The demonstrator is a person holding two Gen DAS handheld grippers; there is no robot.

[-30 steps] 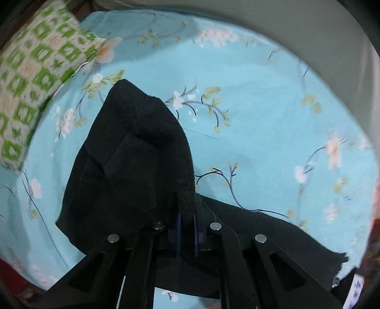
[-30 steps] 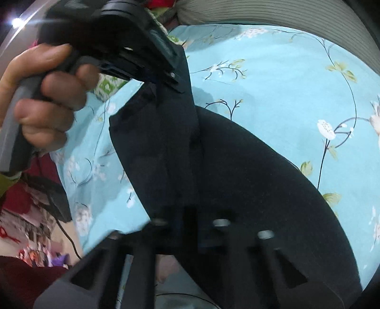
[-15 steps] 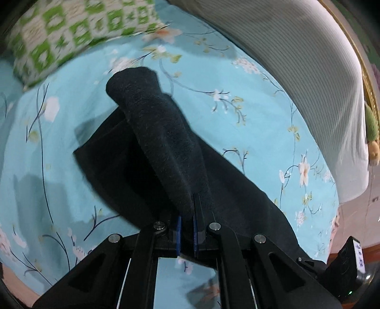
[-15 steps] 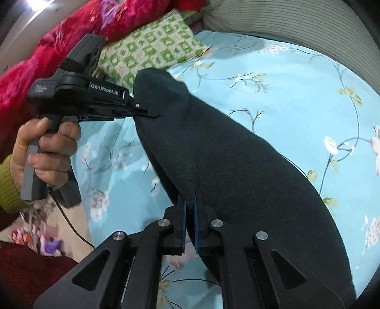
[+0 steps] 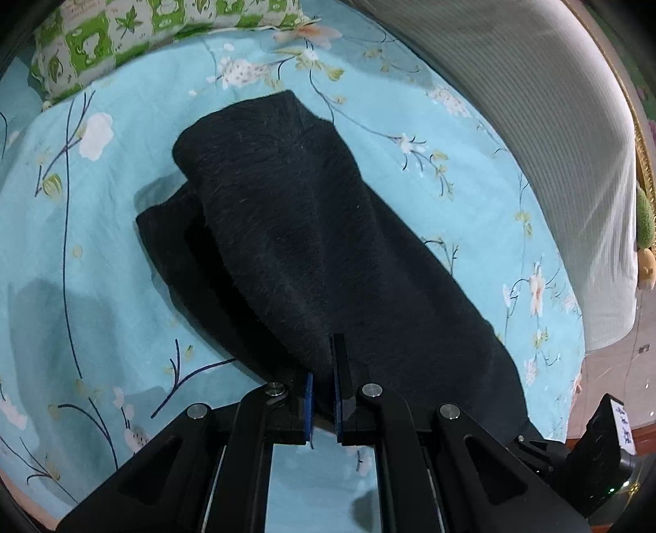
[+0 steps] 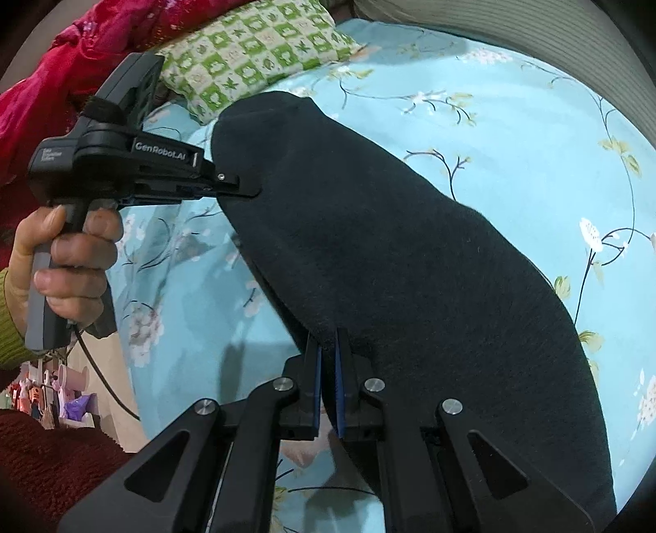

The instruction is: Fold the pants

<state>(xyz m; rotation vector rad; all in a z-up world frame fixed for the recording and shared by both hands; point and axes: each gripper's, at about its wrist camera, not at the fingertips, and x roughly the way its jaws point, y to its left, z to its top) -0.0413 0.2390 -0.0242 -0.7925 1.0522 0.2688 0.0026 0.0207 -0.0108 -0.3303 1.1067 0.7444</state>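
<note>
Black fuzzy pants (image 5: 311, 246) lie on a blue flowered bedsheet (image 5: 102, 246), with one half doubled over the other. My left gripper (image 5: 324, 369) is shut on the near edge of the upper layer. My right gripper (image 6: 327, 356) is shut on the same edge further along, and the pants (image 6: 410, 266) stretch away from it. In the right wrist view the left gripper (image 6: 246, 190) shows at the left, held by a hand, its fingers clamped on the cloth edge.
A green and white checked pillow (image 5: 123, 37) lies at the head of the bed; it also shows in the right wrist view (image 6: 254, 53). A grey striped cover (image 5: 553, 123) runs along the right. A red blanket (image 6: 61, 61) lies at the left. The bed's edge is close below.
Both grippers have carried the held edge across the bed. The bunched upper layer has spread out flat and wide over the lower layer. The grippers have moved apart.
</note>
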